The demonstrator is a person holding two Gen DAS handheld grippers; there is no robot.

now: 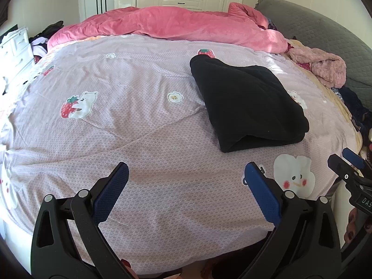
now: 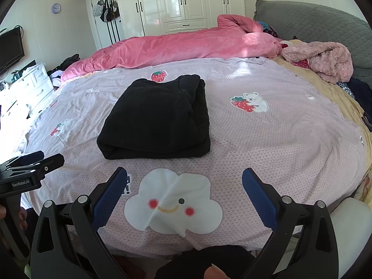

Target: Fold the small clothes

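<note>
Garment [image 2: 155,118]: black, folded on bed [image 2: 290,144] — looks done.
Grippers: left [image 1: 186,186] & right [image 2: 184,186] both spread wide, empty (nothing held).
Left: maybe pink garment [image 2: 325,58].

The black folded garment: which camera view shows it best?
The right wrist view: the black folded garment lies central and whole, its folded edge facing the camera. The left wrist view shows it off to the right, at a slant.

We see a plain black folded garment [image 2: 155,118] on a lilac bedsheet [image 2: 279,139] printed with strawberries, white bears and smiling clouds. Behind it we see a pink quilt [image 2: 174,46] and a grey headboard [image 2: 313,18].
</note>
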